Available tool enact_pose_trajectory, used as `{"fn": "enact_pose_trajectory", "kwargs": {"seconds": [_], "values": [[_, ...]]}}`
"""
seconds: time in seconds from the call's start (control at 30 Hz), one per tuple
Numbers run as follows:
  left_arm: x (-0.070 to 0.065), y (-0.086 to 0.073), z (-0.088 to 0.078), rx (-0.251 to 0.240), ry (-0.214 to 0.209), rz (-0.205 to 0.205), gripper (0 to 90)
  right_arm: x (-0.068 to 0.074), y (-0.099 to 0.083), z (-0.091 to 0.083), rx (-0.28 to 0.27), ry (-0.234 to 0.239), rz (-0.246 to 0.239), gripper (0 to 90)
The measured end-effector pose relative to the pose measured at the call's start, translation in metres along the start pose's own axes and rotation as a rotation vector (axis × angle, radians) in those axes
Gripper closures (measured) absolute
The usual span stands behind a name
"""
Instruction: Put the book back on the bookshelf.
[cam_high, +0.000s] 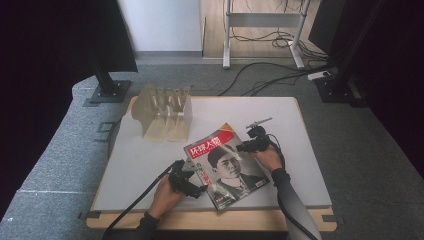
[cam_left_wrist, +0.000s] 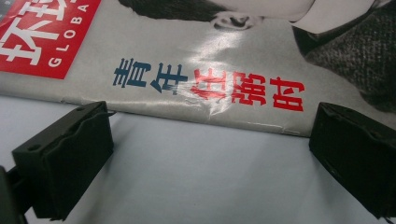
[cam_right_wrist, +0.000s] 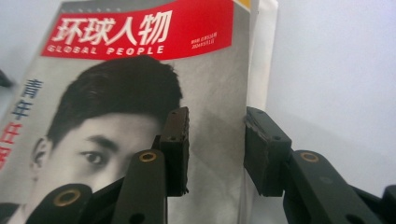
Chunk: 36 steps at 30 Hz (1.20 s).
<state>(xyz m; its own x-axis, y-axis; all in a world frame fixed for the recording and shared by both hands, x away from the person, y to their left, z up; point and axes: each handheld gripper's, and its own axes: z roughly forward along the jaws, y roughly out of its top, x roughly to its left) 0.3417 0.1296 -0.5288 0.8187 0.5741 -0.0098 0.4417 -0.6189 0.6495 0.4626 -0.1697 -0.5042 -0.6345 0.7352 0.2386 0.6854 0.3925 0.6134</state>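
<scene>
A magazine (cam_high: 225, 167) with a red title band and a black-and-white portrait lies flat on the white table (cam_high: 145, 165), turned at an angle. My left gripper (cam_high: 196, 176) sits at its left, spine edge. In the left gripper view the jaws stand wide apart and low on the table (cam_left_wrist: 201, 177), the left gripper (cam_left_wrist: 210, 140) open just short of the magazine (cam_left_wrist: 210, 56). My right gripper (cam_high: 246, 147) is at the magazine's far right edge. In the right gripper view the right gripper (cam_right_wrist: 217, 126) straddles the magazine's (cam_right_wrist: 140, 93) page edge, gap visible, nothing pinched.
A light wooden slotted rack (cam_high: 165, 114) stands at the table's back left. The table's wooden front rim (cam_high: 210, 220) runs along the near side. Beyond the table, cables (cam_high: 260, 75) cross the grey floor near a white desk frame (cam_high: 227, 50).
</scene>
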Motion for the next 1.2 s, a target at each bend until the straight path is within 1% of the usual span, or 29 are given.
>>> {"fn": "enact_pose_trajectory", "kwargs": {"seconds": [0.03,0.07,0.1,0.2,0.33,0.4,0.43,0.5,0.57,0.63,0.67,0.73,0.8,0.87,0.93,1.17,1.2], "values": [[0.0,0.0,0.0,0.0,0.0,0.0,0.0,-0.002,0.005,0.004,0.02,-0.01,-0.028,61.5],[0.0,0.0,0.0,0.0,0.0,0.0,0.0,-0.002,0.005,0.004,0.02,-0.01,-0.028,61.5],[0.0,0.0,0.0,0.0,0.001,0.0,0.0,-0.003,0.007,0.007,0.026,-0.016,-0.038,61.6],[0.0,0.0,0.0,0.0,0.001,0.0,0.0,-0.008,0.014,0.018,0.03,-0.005,-0.054,60.7],[0.0,0.0,0.0,0.0,0.001,0.0,0.0,-0.009,0.022,0.024,0.035,0.028,-0.065,61.4],[0.0,0.0,0.0,0.0,0.001,0.0,0.0,-0.01,0.024,0.026,0.025,0.055,-0.064,62.5],[0.0,0.0,0.0,0.0,0.0,0.0,0.0,-0.009,0.025,0.027,0.026,0.064,-0.062,63.4],[0.0,0.0,0.0,0.0,0.0,0.0,0.0,-0.008,0.025,0.026,0.033,0.064,-0.074,65.5],[0.0,0.0,0.0,0.0,-0.001,0.0,0.0,-0.007,0.024,0.023,0.039,0.087,-0.074,70.1],[0.0,0.0,0.0,0.0,0.0,0.0,0.0,-0.006,0.023,0.02,0.043,0.098,-0.09,73.1],[0.0,0.0,0.0,-0.001,-0.001,0.0,0.0,-0.005,0.023,0.018,0.044,0.096,-0.1,75.0],[0.0,0.0,0.0,-0.001,0.0,0.0,0.0,-0.001,0.023,0.017,0.041,0.08,-0.135,80.1],[0.0,0.0,0.0,-0.001,0.0,-0.001,0.0,0.006,0.025,0.012,0.04,0.058,-0.168,84.5],[0.0,0.0,0.0,-0.001,0.0,-0.001,0.0,0.015,0.027,0.006,0.036,0.034,-0.206,85.4],[0.0,0.0,0.0,0.001,-0.001,0.003,0.0,0.024,0.03,-0.001,0.031,0.014,-0.233,85.6],[0.001,0.0,-0.001,0.004,-0.001,0.001,0.0,0.046,0.033,-0.028,-0.024,0.002,-0.274,85.9],[0.001,0.0,-0.002,0.008,-0.001,0.0,0.0,0.049,0.033,-0.031,-0.034,0.001,-0.286,85.9]]}}
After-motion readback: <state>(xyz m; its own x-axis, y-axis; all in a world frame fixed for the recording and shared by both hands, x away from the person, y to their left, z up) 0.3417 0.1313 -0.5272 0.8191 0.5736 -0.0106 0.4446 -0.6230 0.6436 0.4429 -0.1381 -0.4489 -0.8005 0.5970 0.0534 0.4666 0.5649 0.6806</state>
